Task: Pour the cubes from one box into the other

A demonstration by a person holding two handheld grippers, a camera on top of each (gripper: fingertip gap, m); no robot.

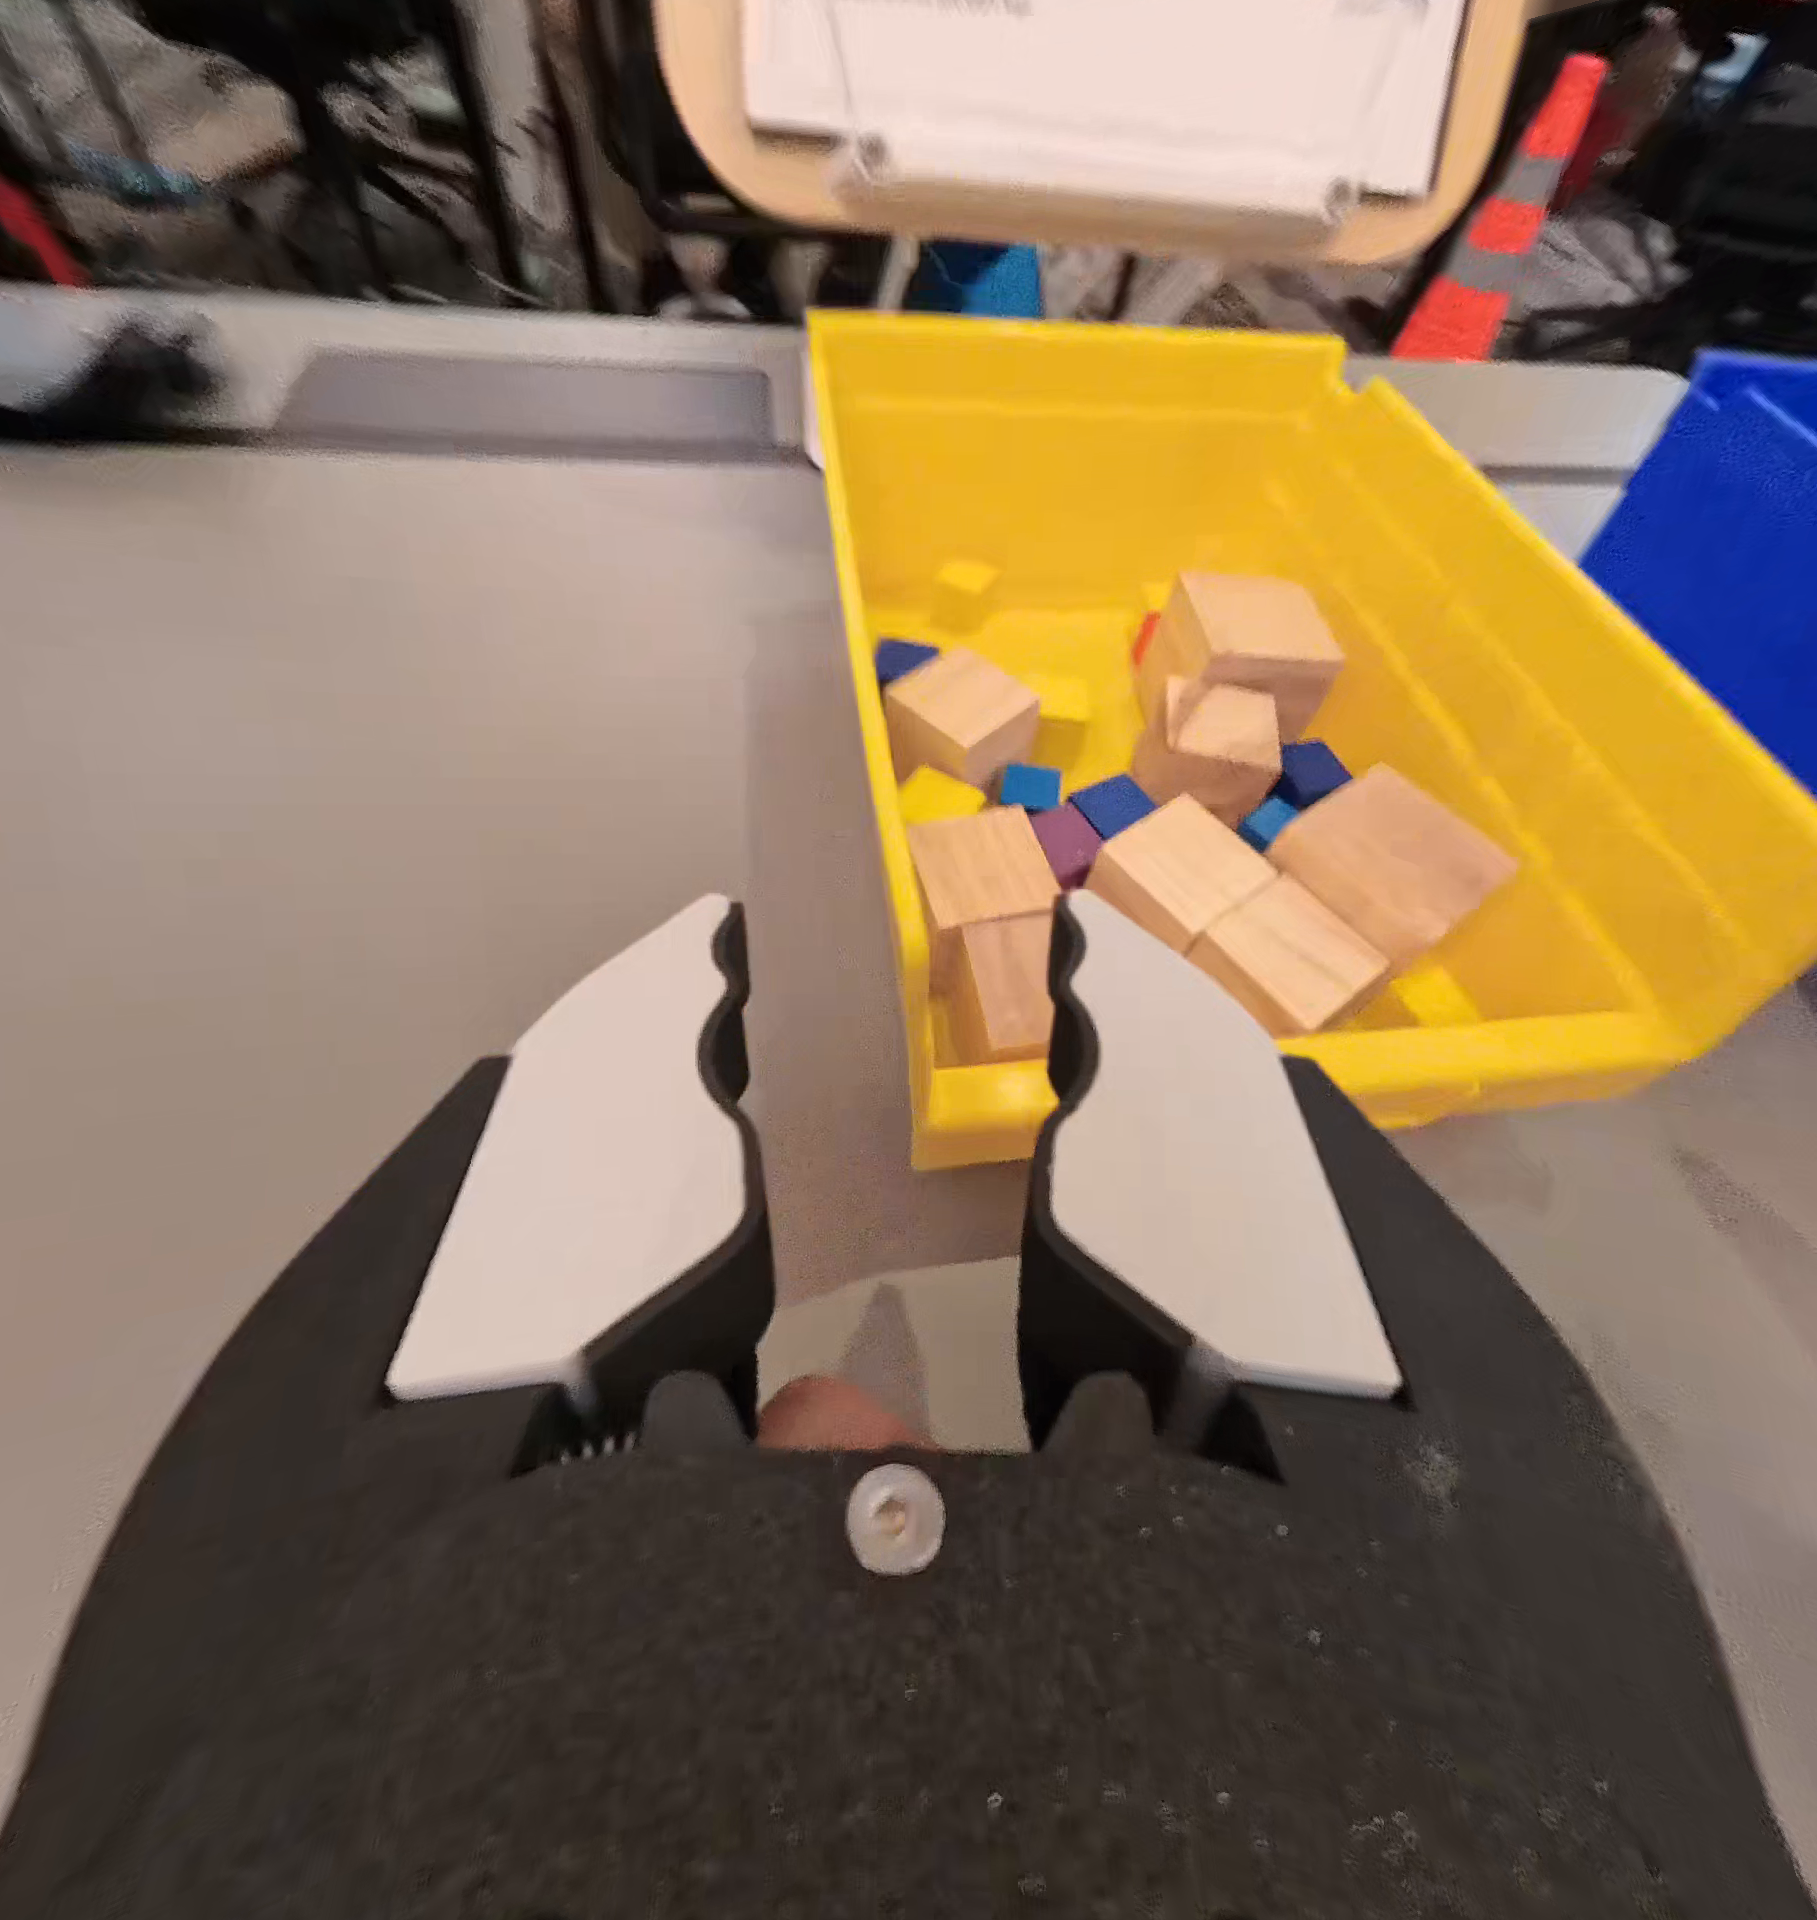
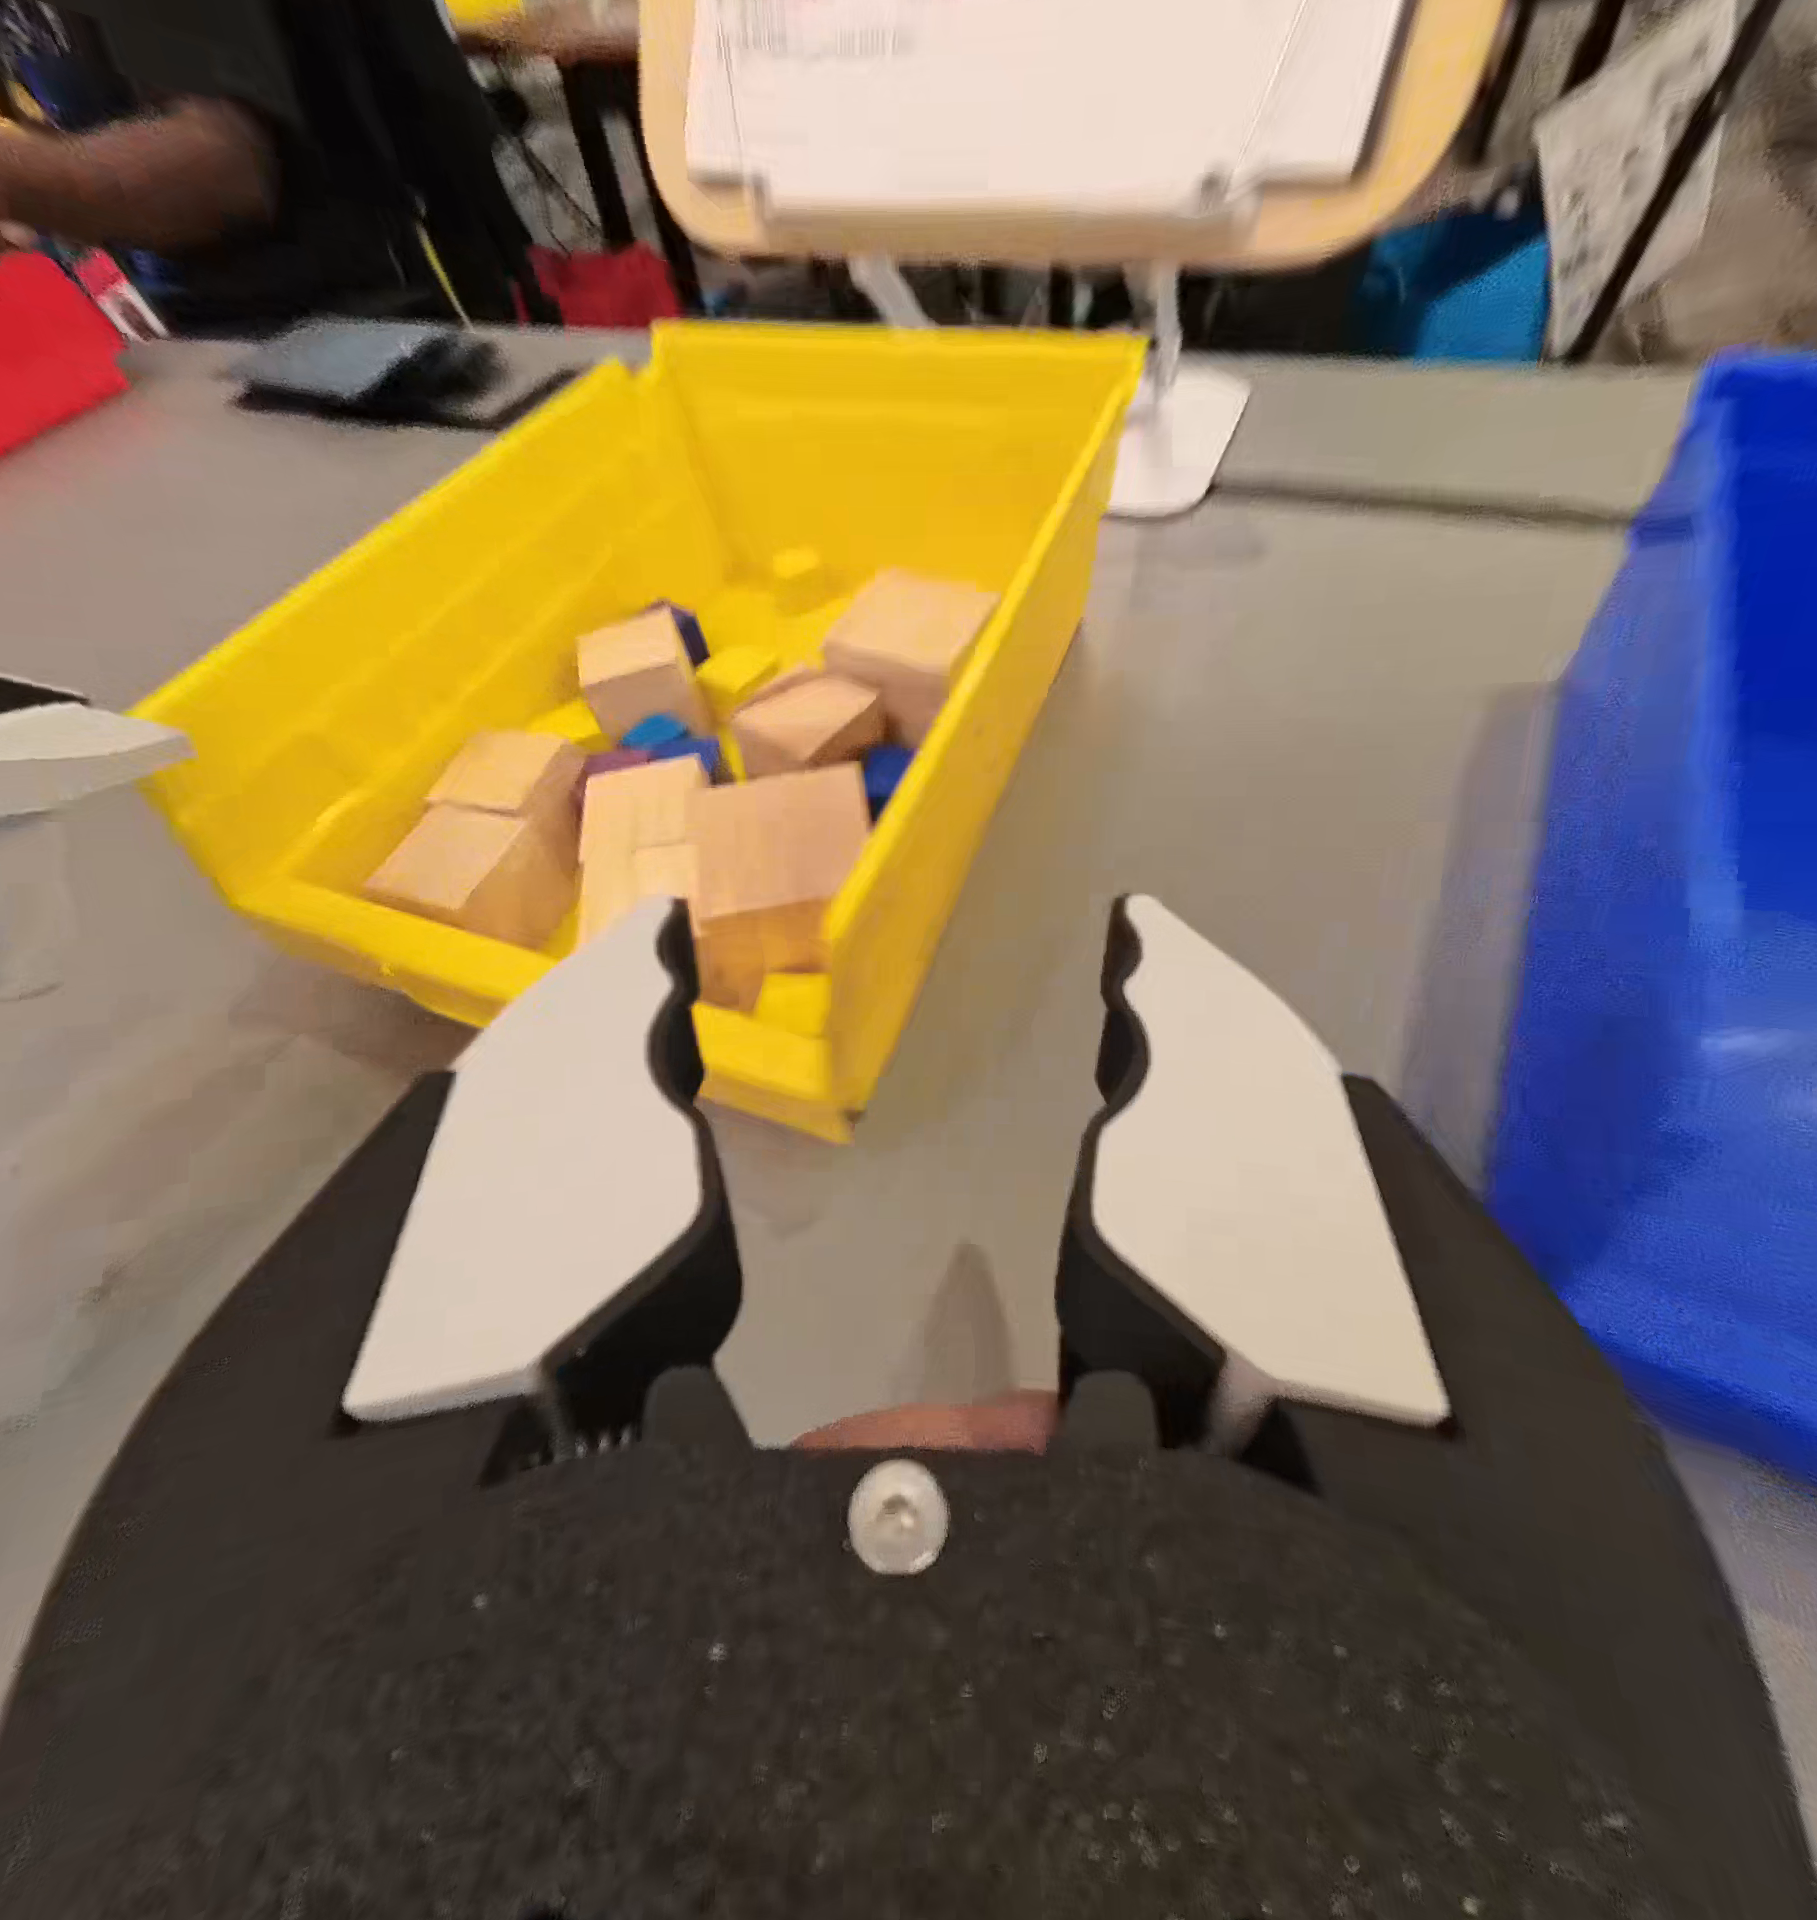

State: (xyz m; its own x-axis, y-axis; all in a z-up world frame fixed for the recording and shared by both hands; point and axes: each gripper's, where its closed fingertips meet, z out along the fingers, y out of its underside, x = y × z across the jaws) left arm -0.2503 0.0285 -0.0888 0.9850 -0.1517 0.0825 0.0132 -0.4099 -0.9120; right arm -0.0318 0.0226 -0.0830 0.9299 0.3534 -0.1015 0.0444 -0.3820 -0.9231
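A yellow box [image 1: 1569,727] sits on the grey table and holds several wooden cubes [image 1: 1392,862] and small blue, yellow and purple cubes. It also shows in the right wrist view [image 2: 447,623], with wooden cubes [image 2: 779,831] inside. A blue box [image 1: 1756,540] stands to its right, and fills the right side of the right wrist view [image 2: 1735,831]. My left gripper [image 1: 899,914] is open and empty, just off the yellow box's near left corner. My right gripper [image 2: 899,914] is open and empty, at the box's near right corner. The left gripper's fingertip [image 2: 62,748] shows at the left edge.
A light wooden board with white sheets [image 1: 1091,114] stands on a white stand [image 2: 1174,426] behind the boxes. A dark cloth [image 2: 374,374] and a red thing [image 2: 21,353] lie at the far left. A person's arm [image 2: 104,166] is in the background. An orange cone [image 1: 1506,208] stands behind.
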